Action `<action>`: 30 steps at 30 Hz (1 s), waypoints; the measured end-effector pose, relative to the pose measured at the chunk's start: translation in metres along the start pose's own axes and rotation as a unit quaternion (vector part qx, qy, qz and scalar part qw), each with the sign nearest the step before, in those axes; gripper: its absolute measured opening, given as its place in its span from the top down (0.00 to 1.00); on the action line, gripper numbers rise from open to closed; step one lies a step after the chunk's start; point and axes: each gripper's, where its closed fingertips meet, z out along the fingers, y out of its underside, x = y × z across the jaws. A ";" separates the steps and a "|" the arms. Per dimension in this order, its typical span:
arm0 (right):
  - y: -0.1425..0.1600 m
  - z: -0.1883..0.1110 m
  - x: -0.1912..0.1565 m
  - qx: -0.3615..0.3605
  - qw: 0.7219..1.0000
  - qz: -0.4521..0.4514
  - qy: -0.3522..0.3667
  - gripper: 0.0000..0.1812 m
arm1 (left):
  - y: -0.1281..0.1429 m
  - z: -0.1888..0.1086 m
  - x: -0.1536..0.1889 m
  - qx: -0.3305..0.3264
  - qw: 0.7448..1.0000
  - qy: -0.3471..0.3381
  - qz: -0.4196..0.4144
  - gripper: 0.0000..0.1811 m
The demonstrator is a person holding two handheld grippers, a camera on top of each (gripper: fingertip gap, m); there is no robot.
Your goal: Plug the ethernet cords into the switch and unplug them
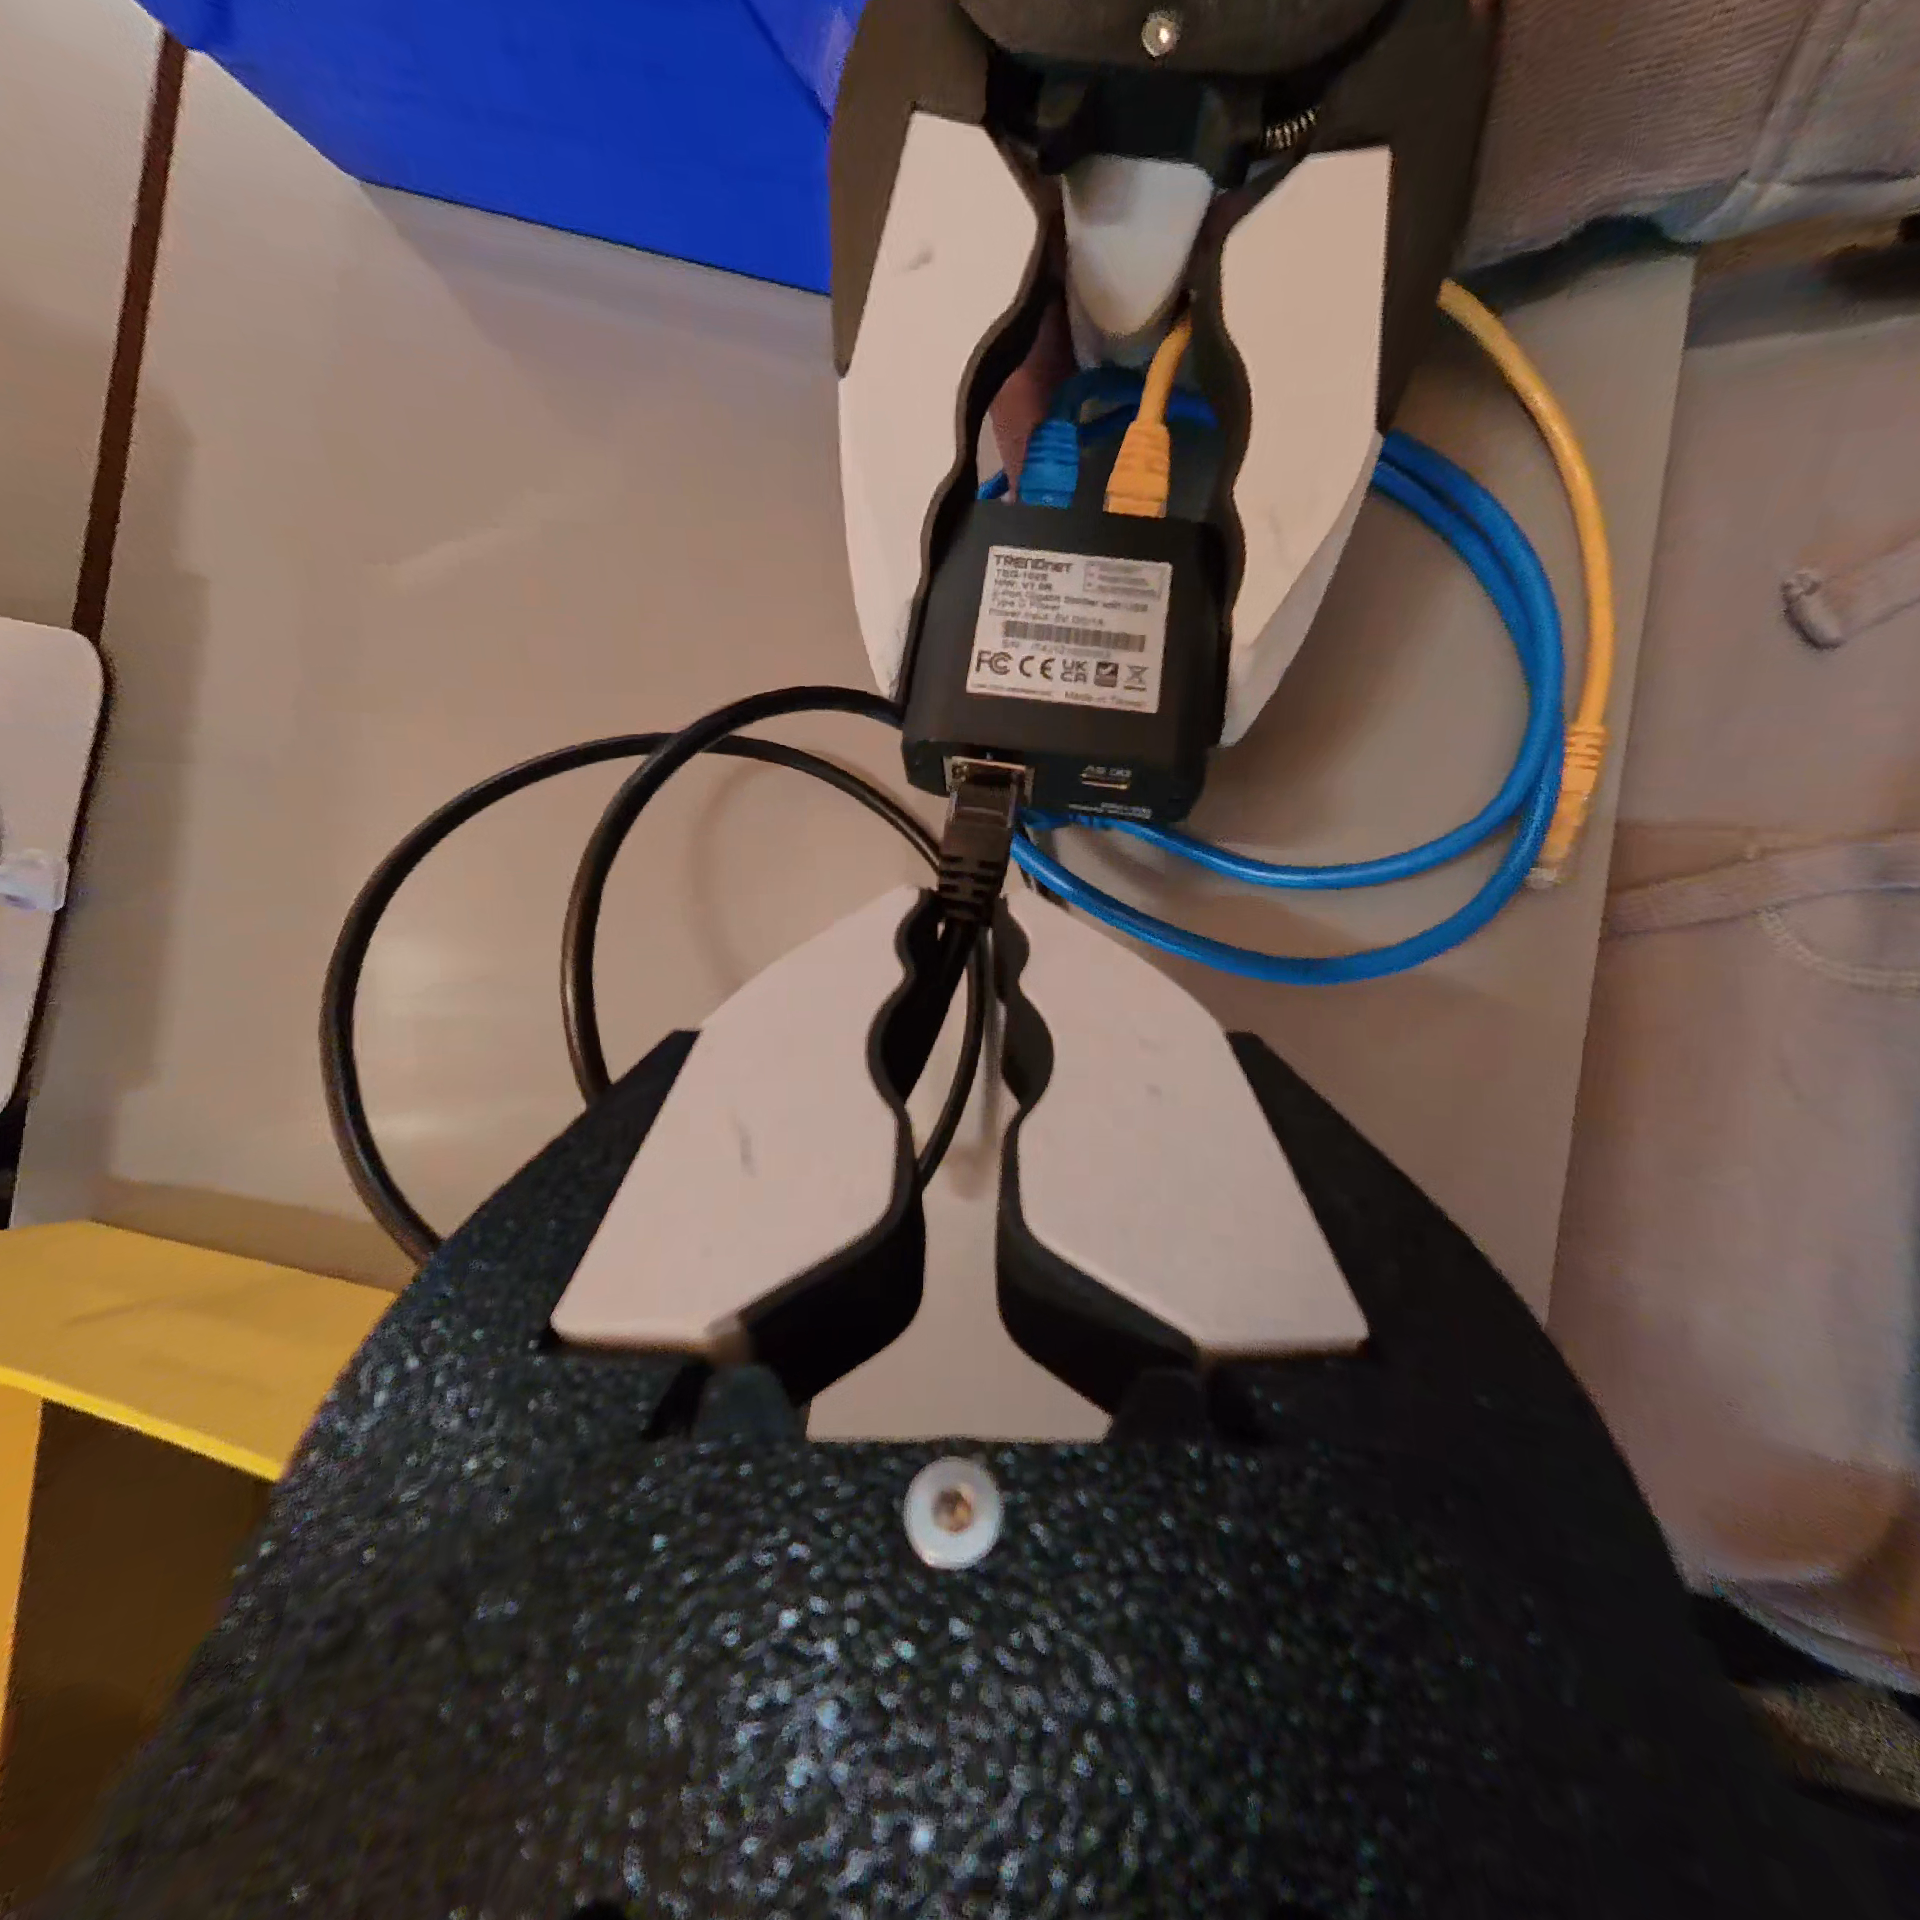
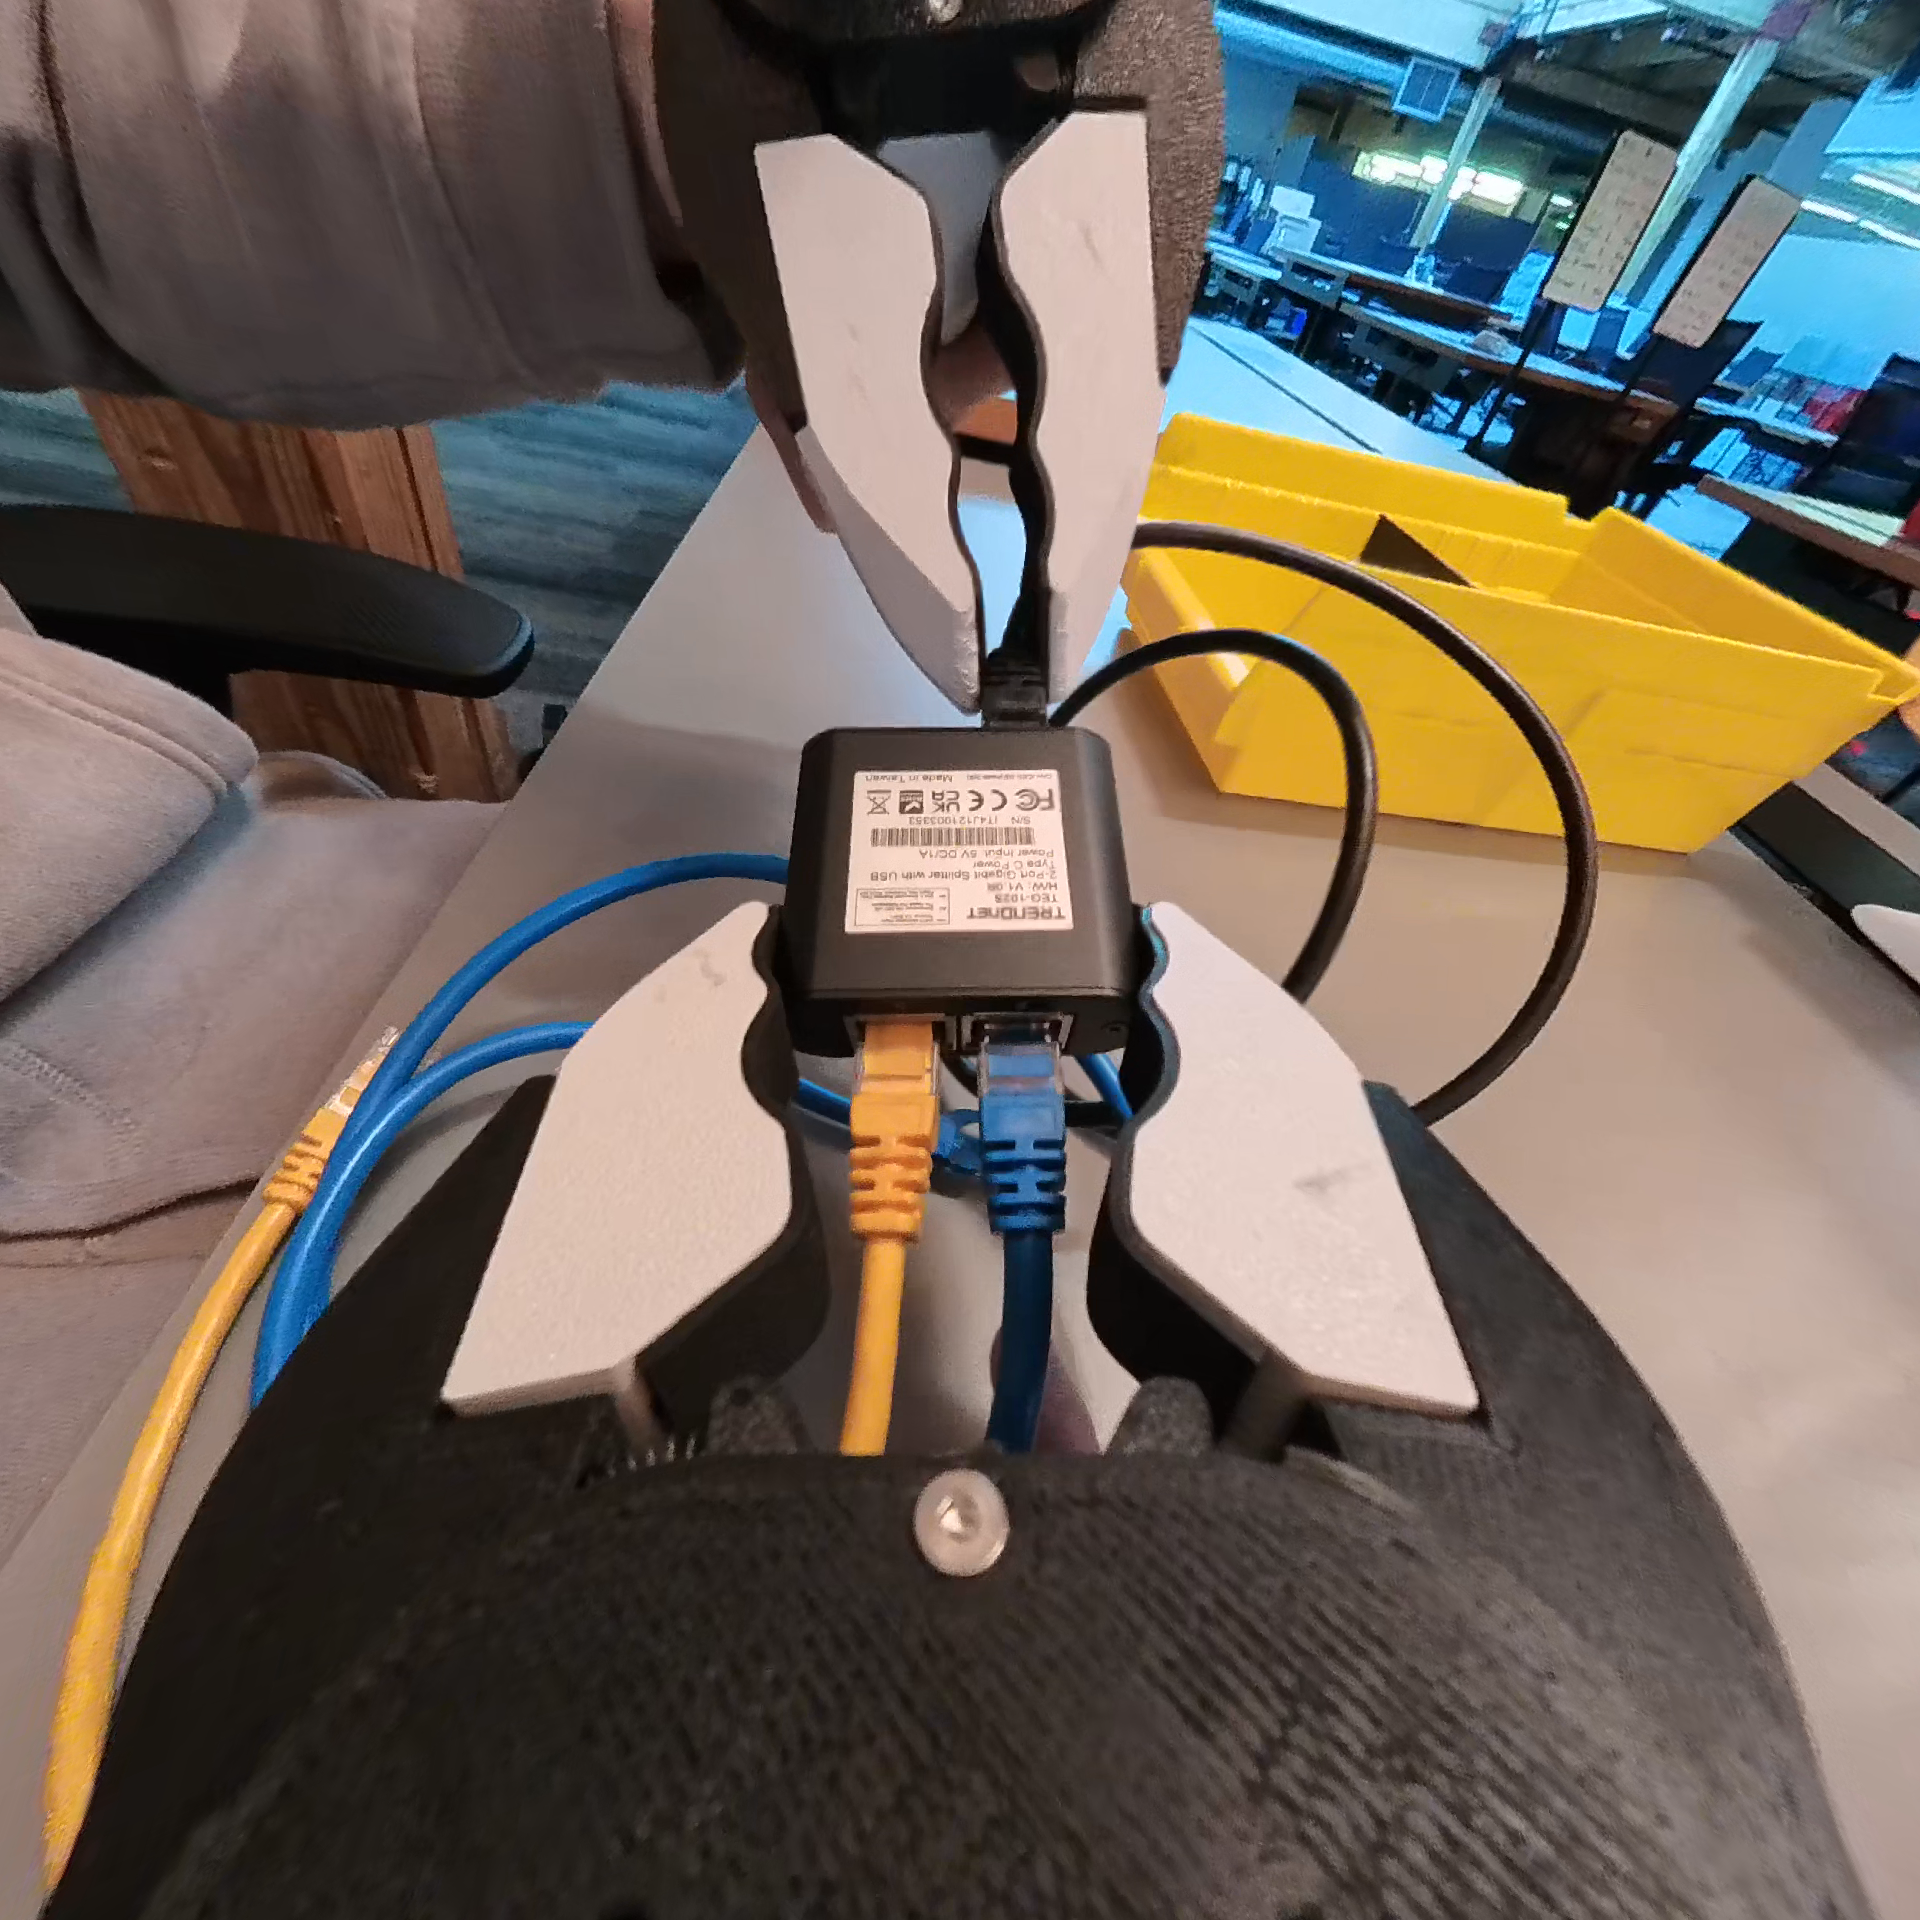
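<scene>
The switch (image 2: 961,883), a small black box with its label side up, sits just above the counter (image 2: 1558,1195), clamped at its sides by the right claw (image 2: 961,971). The left claw (image 1: 961,914) is nearly closed, pinching the black cord (image 1: 971,842) just behind its plug, which sits at the switch's single port. On the opposite face of the switch, the yellow cord (image 2: 888,1132) and blue cord (image 2: 1023,1143) are both seated. The main risk, I judge, is pulling or pushing by the boot without the latch pressed, which could drag the switch out of the right claw or bend the plug. Slack black loops beside the switch could snag. A yellow bin (image 2: 1507,665) stands beyond the switch, clear of the work.
</scene>
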 end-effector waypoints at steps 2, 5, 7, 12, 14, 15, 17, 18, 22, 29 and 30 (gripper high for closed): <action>-0.001 -0.001 0.002 0.003 1.000 0.003 0.005 0.66 | -0.002 0.000 -0.003 0.005 1.000 -0.009 -0.014 0.95; -0.001 0.000 0.007 0.004 1.000 -0.013 0.028 0.66 | -0.002 -0.002 -0.006 -0.005 1.000 -0.019 -0.008 0.95; -0.008 -0.003 0.016 0.034 0.998 -0.006 0.056 0.66 | -0.019 -0.016 -0.010 0.047 0.998 -0.045 -0.014 0.91; -0.044 -0.029 0.038 0.103 0.984 -0.026 0.140 0.66 | -0.044 -0.120 -0.040 0.298 0.930 -0.209 -0.055 0.81; -0.069 -0.038 0.042 0.123 0.978 -0.050 0.158 0.66 | -0.014 -0.140 -0.055 0.355 0.891 -0.258 -0.116 0.81; -0.082 -0.042 0.043 0.126 0.976 -0.067 0.165 0.66 | 0.007 -0.136 -0.059 0.361 0.881 -0.268 -0.144 0.81; -0.110 -0.055 0.051 0.125 0.966 -0.109 0.196 0.66 | 0.050 -0.106 -0.060 0.330 0.887 -0.259 -0.195 0.79; -0.124 -0.064 0.058 0.122 0.962 -0.124 0.211 0.66 | 0.068 -0.088 -0.058 0.304 0.893 -0.251 -0.217 0.77; -0.159 -0.116 0.103 0.057 0.931 -0.188 0.309 0.66 | 0.098 -0.048 -0.042 0.240 0.914 -0.245 -0.219 0.71; -0.154 -0.225 0.173 -0.058 0.851 -0.229 0.468 0.66 | 0.104 -0.025 -0.029 0.214 0.929 -0.224 -0.204 0.70; -0.140 -0.239 0.183 -0.085 0.832 -0.231 0.496 0.66 | 0.104 -0.025 -0.028 0.213 0.930 -0.221 -0.203 0.70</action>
